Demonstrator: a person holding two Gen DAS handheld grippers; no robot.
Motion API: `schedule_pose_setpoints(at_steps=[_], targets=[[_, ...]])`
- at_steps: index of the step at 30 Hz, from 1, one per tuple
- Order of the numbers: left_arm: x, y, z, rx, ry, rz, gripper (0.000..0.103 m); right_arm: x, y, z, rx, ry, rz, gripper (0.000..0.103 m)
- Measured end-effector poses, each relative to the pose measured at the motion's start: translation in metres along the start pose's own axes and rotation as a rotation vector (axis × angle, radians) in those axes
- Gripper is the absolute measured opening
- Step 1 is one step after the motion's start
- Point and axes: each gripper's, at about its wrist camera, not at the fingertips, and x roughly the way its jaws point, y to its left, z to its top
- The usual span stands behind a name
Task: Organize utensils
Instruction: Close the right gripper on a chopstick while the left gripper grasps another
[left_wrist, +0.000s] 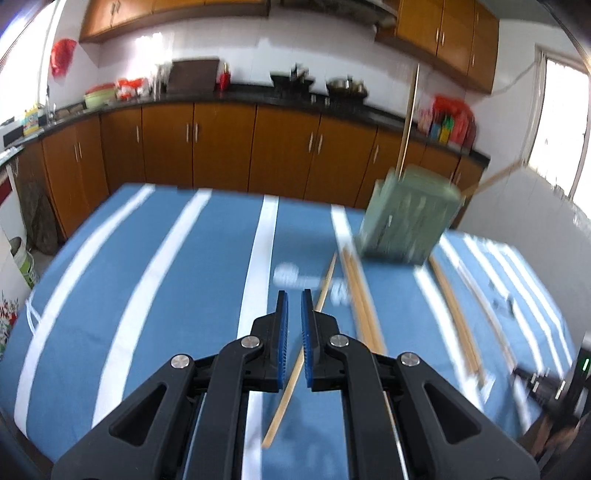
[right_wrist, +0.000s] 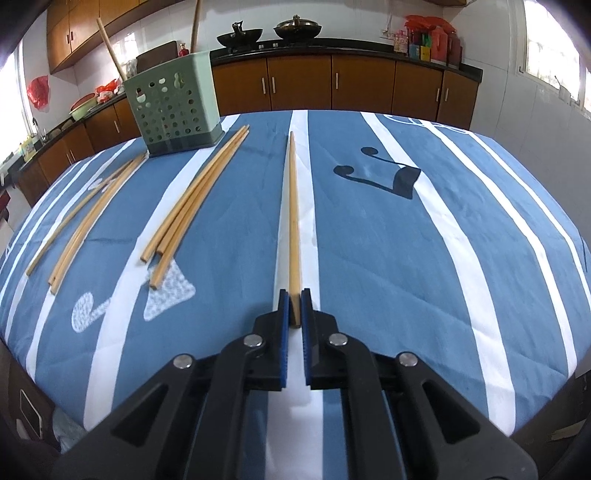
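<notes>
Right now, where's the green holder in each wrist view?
Left wrist: green holder sits right of centre, blurred, on the blue striped cloth, with chopsticks standing in it.
Right wrist: it sits upper left, near the cloth's far edge, beyond the loose chopsticks.
Shared landmark: the black pots on the counter behind it.

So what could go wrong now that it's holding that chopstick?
1. The right hand-held gripper pinches the chopstick only at its very end, so it may swing or slip when lifted.
2. The green holder already has two sticks leaning out, so the new one could knock them.
3. The left hand-held gripper is shut with a loose chopstick lying under it, and might push it off the table.
</notes>
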Motion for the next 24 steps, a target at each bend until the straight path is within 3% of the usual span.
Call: schedule_pose_setpoints(at_steps=[4, 12, 16, 24], targets=[[0.016, 0.006, -0.033, 0.048, 0.095, -0.018, 0.008, 0.006, 0.003, 0.005, -0.002, 0.002, 0.0, 0.007], [0.023, 0.009, -0.058, 0.079, 0.168, -0.055, 0.009, 0.01, 0.007, 0.008, -0.004, 0.01, 0.003, 0.008], [0.026, 0.009, -0.065, 0.093, 0.185, -0.059, 0.033, 0.009, 0.006, 0.007, 0.006, 0.014, 0.011, 0.009], [0.027, 0.005, -0.07, 0.146, 0.195, -0.04, 0.03, 0.007, 0.005, 0.004, 0.001, 0.016, 0.011, 0.009]])
